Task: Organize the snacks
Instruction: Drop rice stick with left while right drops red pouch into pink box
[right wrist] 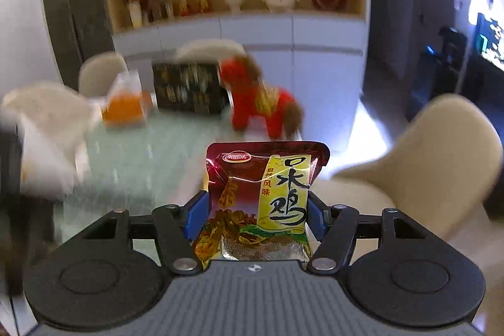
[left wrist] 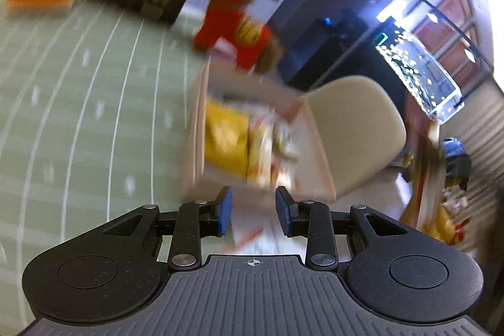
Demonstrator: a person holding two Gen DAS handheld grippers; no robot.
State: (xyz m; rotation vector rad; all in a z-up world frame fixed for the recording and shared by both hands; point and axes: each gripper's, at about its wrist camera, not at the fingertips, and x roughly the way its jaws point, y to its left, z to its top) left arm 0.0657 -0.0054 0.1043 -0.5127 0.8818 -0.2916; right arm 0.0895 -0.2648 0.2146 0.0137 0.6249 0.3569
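My right gripper (right wrist: pixel 256 210) held a dark red snack packet (right wrist: pixel 261 200) upright between its blue pads, one pad pressed on each side edge, with the sealed top rim standing clear above the fingers. The packet hung in the air above the near edge of the green bench (right wrist: pixel 141 159). My left gripper (left wrist: pixel 253 211) was parted to a middling gap and held nothing; something pale and blurred lay beneath it that I could not make out. Just beyond it, in the left wrist view, sat a pale wooden box (left wrist: pixel 195 134) near the right edge of the bench, already holding a yellow packet (left wrist: pixel 225 144) and another printed one too blurred to name. A red plush horse (right wrist: pixel 261 106), a dark printed box (right wrist: pixel 189 90) and an orange carton (right wrist: pixel 126 106) stood at the far end. I judged the packet light, crinkly and slippery, its contents crushable, so it was best taken by the flat side seams with gentle pressure
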